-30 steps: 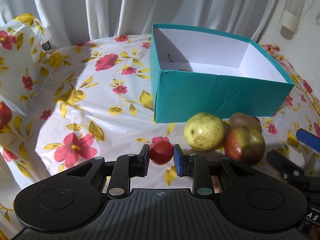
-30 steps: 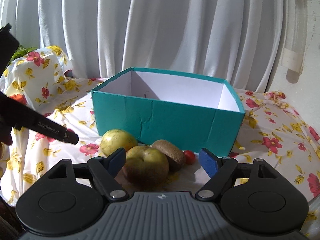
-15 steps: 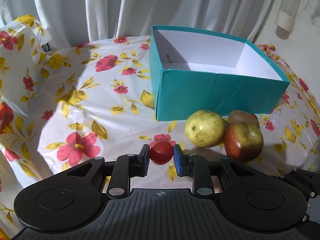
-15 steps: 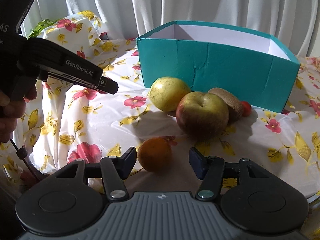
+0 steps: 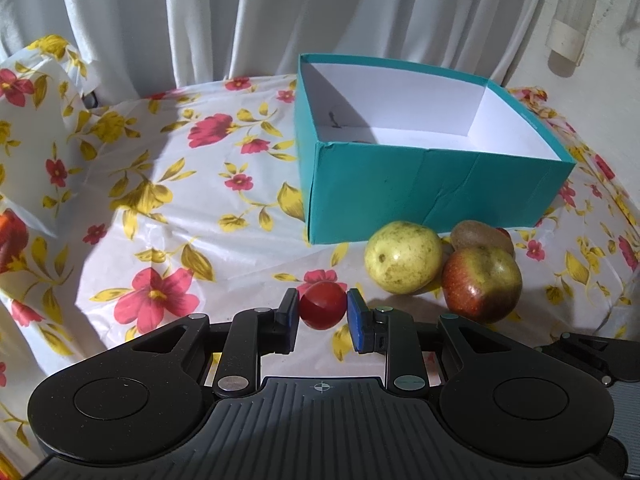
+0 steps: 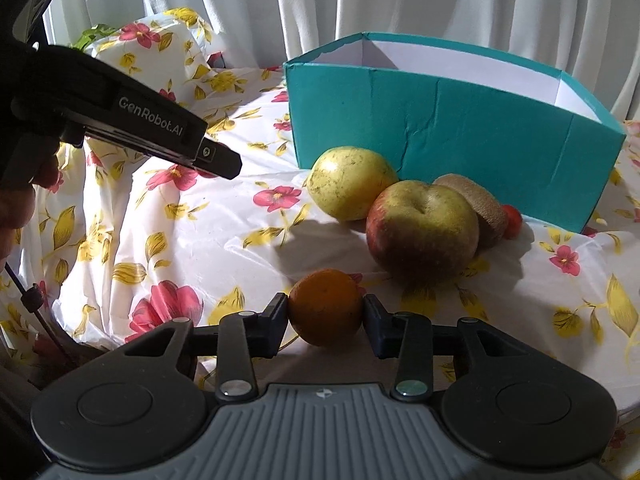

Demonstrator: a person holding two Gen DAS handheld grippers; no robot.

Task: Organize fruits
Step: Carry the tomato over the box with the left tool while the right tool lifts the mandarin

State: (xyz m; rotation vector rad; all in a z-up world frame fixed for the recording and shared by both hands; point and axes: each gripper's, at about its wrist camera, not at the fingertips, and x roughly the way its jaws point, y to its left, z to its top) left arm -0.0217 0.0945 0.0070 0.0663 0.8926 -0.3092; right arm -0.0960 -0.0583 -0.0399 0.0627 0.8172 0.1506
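My left gripper (image 5: 322,307) is shut on a small red tomato (image 5: 322,305) and holds it above the floral cloth, short of the teal box (image 5: 424,196). My right gripper (image 6: 325,314) is shut on a small orange (image 6: 325,306) near the table's front. The box (image 6: 448,132) is open-topped with a white inside. In front of it lie a yellow-green fruit (image 5: 403,257), a red-yellow apple (image 5: 481,284), a brown kiwi (image 5: 480,236) and a second small tomato (image 6: 512,220). The left gripper's body (image 6: 132,120) shows at the left of the right wrist view.
A floral plastic cloth (image 5: 180,208) covers the round table, with white curtains (image 5: 280,12) behind. A cloth-covered bump (image 5: 36,92) rises at the far left. Part of the right gripper (image 5: 592,356) shows at the lower right of the left wrist view.
My right gripper pulled back from the apple to the orange and closed on it. My left gripper kept the tomato and rose slightly.
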